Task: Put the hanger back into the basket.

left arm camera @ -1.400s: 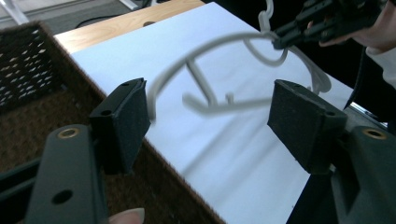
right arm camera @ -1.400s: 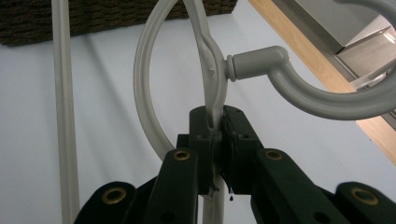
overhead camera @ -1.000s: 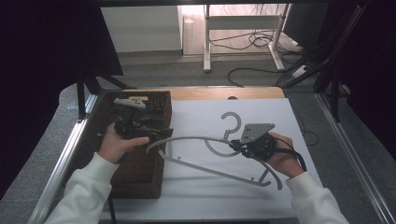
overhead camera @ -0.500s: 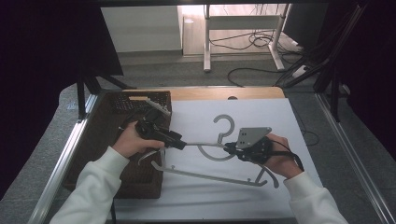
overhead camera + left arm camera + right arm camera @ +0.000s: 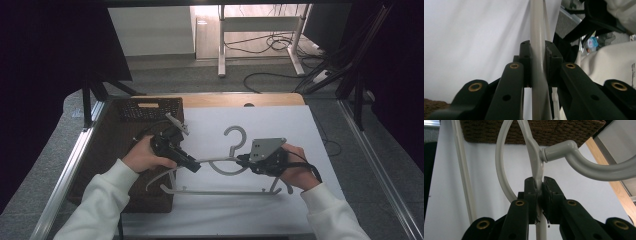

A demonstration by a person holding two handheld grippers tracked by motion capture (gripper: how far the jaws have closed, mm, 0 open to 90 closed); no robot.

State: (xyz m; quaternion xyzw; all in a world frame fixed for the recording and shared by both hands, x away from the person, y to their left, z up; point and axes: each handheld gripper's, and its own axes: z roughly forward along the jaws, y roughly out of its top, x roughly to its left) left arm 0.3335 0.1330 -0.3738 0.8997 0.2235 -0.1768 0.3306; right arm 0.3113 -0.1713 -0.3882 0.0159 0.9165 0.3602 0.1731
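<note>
A dark woven basket [image 5: 120, 150] sits on the left part of the table, partly on the white sheet [image 5: 310, 130]; what lies inside it cannot be made out. Just right of the basket, a grey plastic hanger [image 5: 220, 187] lies over the sheet, its long bottom bar running left to right and its hook [image 5: 235, 137] pointing away from the person, toward the far edge of the table.

The left gripper [image 5: 192, 166] reaches out from above the basket's right edge, angled toward the hanger's middle; its jaws are clamped on the hanger's left shoulder [image 5: 537, 50], which runs straight up between them in the left gripper view. The right gripper [image 5: 244, 161] comes in from the side away from the basket, pointing toward it, jaws pinched on the hanger's arm [image 5: 537, 173] just below the hook's neck. Both forearms wear white sleeves [image 5: 100, 200].
</note>
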